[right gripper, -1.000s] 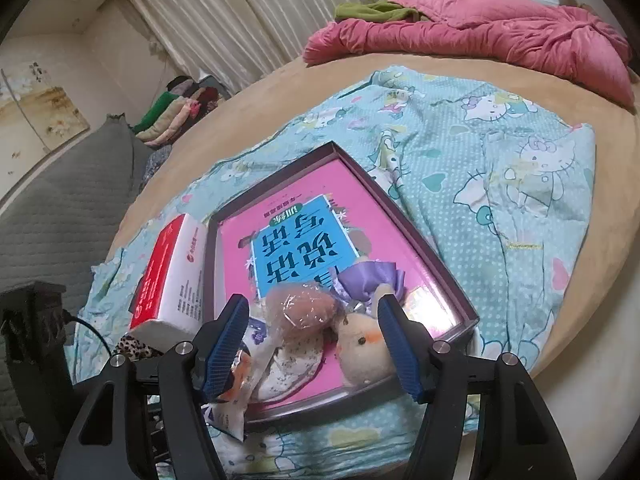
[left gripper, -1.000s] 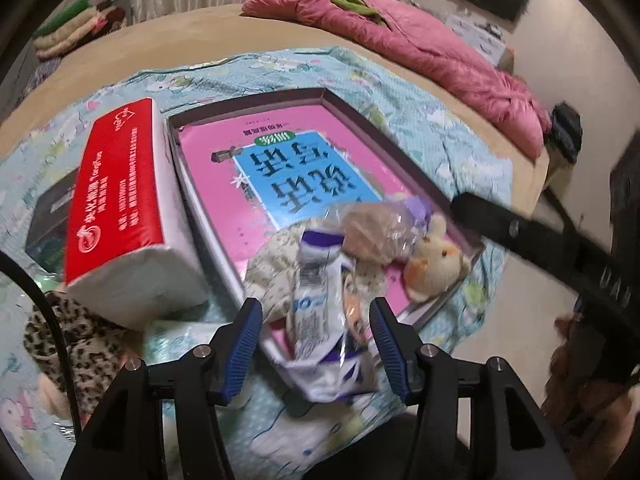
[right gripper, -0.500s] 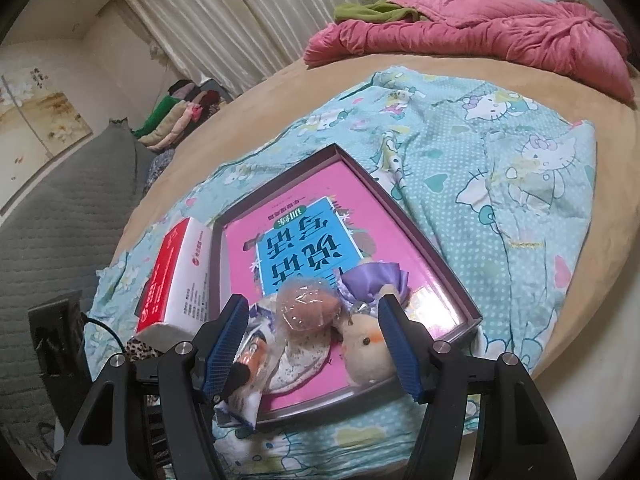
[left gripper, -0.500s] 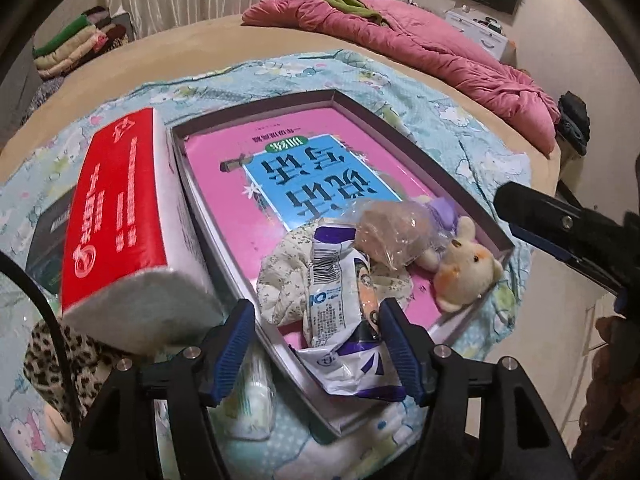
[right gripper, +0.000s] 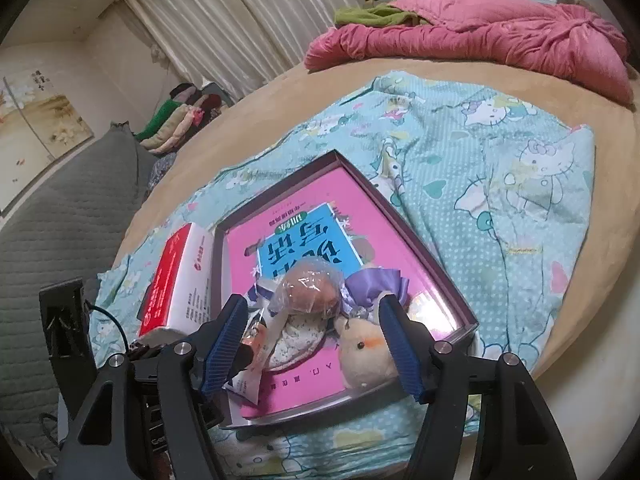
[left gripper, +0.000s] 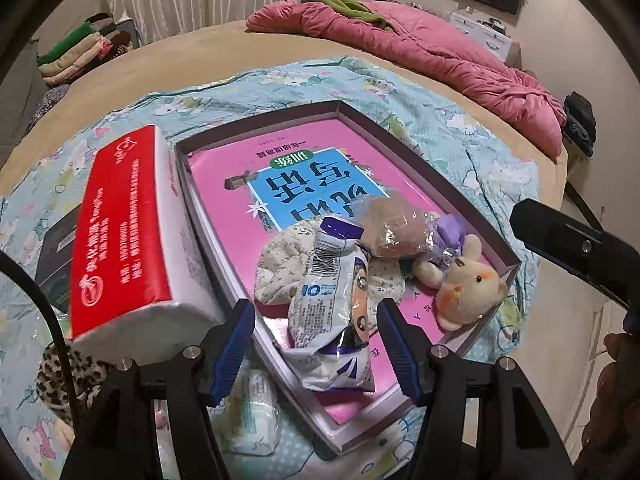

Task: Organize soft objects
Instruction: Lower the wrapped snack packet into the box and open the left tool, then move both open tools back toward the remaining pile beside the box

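Observation:
A shallow box tray (left gripper: 420, 168) with a pink book (left gripper: 224, 216) in it lies on the bed. Soft things are heaped at its near end: a white-and-purple snack packet (left gripper: 332, 312), a floral cloth (left gripper: 280, 260), a bagged bun (left gripper: 392, 224), a purple bow (left gripper: 450, 228) and a cream plush hamster (left gripper: 468, 288). My left gripper (left gripper: 316, 344) stands open over the packet, pads clear of it. My right gripper (right gripper: 314, 344) hovers over the bun (right gripper: 312, 288) and the plush (right gripper: 364, 352), jaws opening, pads touching nothing. Its black body (left gripper: 572, 244) crosses the left wrist view.
A red-and-white tissue pack (left gripper: 120, 232) lies against the tray's left side, with a black box (left gripper: 56, 256) behind it. A leopard-print item (left gripper: 68, 372) and a small white pack (left gripper: 256, 412) lie near my left fingers. A pink quilt (left gripper: 440, 52) lies far back, and the bed's edge (right gripper: 592, 320) is right.
The left wrist view has drawn back a little, and the left jaws stand slightly wider around the snack packet. The right wrist view is almost unchanged.

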Motion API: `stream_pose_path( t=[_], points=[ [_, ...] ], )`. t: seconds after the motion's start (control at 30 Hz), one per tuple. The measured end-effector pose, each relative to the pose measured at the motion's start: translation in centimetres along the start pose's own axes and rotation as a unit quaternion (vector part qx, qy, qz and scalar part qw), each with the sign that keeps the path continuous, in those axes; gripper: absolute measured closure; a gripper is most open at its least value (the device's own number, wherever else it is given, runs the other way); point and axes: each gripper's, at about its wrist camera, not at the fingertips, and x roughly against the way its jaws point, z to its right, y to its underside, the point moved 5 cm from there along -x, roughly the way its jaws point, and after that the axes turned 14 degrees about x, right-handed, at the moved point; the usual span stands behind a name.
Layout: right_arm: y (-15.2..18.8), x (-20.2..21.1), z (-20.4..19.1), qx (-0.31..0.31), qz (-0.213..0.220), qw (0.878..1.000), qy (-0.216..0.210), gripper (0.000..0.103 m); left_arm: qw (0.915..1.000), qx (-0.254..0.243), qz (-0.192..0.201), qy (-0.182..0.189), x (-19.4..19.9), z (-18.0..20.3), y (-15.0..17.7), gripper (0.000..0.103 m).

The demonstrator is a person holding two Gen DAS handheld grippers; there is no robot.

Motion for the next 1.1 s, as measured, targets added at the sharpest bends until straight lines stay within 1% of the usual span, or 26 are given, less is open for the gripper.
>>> stream_pose_path(
  t=[0.03, 0.17, 0.27, 0.47, 0.57, 0.63, 0.7, 0.93, 1.1],
  points=[
    [-0.1, 0.1, 0.0, 0.001, 0.002, 1.0, 0.001, 0.028, 1.0, 0.0, 0.002, 0.0, 0.4, 0.0, 0.0, 0.04],
    [-0.5, 0.6, -0.6, 0.009, 0.007, 1.0, 0.007, 0.028, 0.9999, -0.002, 0.011, -0.005, 1.7, -0.1, -0.3, 0.04],
    [-0.8, 1.0, -1.0, 0.015, 0.01, 1.0, 0.017, 0.025, 0.9998, 0.002, 0.017, -0.005, 2.7, -0.4, -0.4, 0.039],
    [-1.4, 1.9, -2.0, 0.03, 0.017, 0.999, 0.026, 0.024, 0.9995, 0.012, 0.026, -0.015, 4.5, -1.3, -0.4, 0.033],
    [-1.6, 2.3, -2.8, 0.043, 0.02, 0.998, 0.031, 0.023, 0.9992, 0.014, 0.031, -0.023, 5.5, -1.9, -0.2, 0.032],
    [-1.8, 2.7, -3.3, 0.051, 0.025, 0.998, 0.033, 0.022, 0.9984, 0.015, 0.042, -0.035, 6.5, -2.3, 0.2, 0.032],
    [-2.0, 3.1, -4.0, 0.063, 0.028, 0.997, 0.037, 0.022, 0.9983, 0.019, 0.043, -0.034, 7.3, -2.6, 0.4, 0.028],
    [-2.6, 4.2, -6.0, 0.082, 0.037, 0.995, 0.039, 0.02, 0.997, 0.032, 0.055, -0.044, 10.2, -4.3, 0.4, 0.028],
    [-2.9, 4.8, -7.5, 0.095, 0.038, 0.994, 0.036, 0.02, 0.995, 0.042, 0.071, -0.056, 12.2, -5.6, 0.2, 0.028]
  ],
)
